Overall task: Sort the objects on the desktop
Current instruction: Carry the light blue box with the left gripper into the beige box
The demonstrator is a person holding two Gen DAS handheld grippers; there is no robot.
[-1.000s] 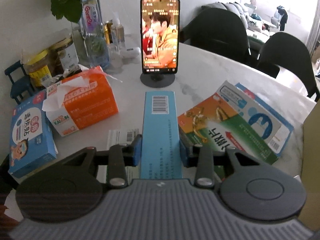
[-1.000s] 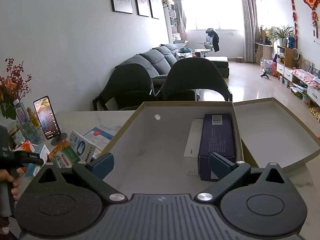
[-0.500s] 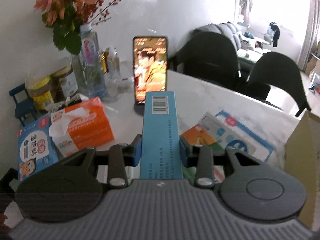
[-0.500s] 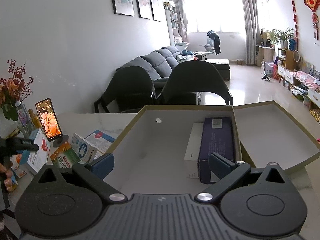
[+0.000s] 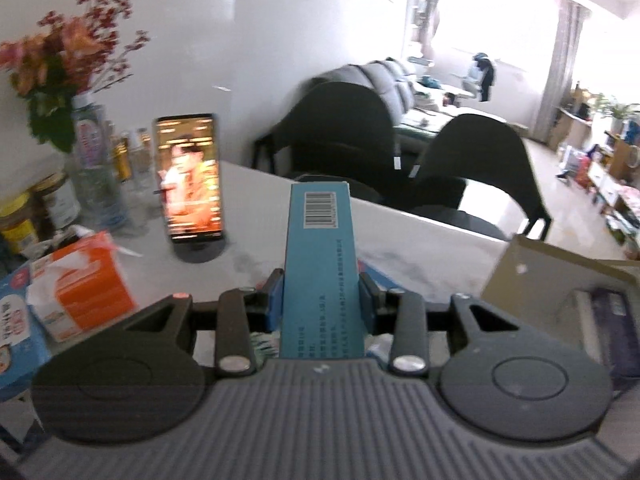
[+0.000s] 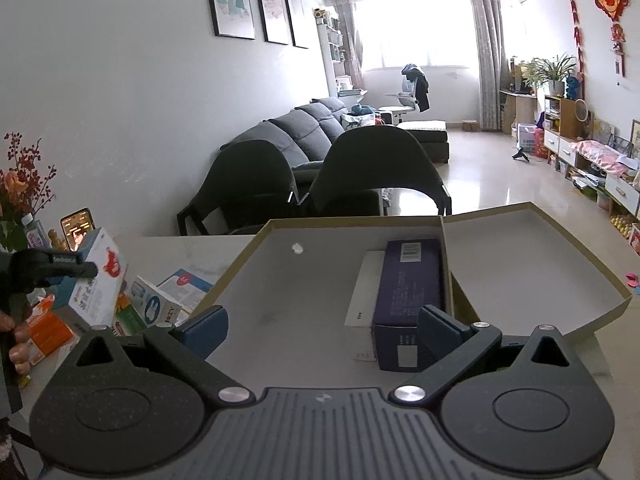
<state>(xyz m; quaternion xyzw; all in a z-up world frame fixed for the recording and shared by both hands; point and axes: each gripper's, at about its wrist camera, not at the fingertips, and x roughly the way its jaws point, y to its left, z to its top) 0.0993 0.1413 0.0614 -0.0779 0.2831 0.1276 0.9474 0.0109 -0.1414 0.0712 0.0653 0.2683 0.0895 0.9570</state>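
Blue carton [image 5: 320, 264] gripped by left claw [image 5: 320, 300], right claw [image 6: 320, 324] wide (purple box [image 6: 412, 296] clearer there)

Teal barcoded carton [image 5: 320, 264], orange tissue pack [image 5: 86, 284], purple box [image 6: 412, 292].

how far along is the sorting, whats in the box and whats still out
Done: a dark purple box and a white box lie in the cardboard box. In hand: the left hand-held gripper grips a blue box. Left: the orange tissue pack and others on the table.
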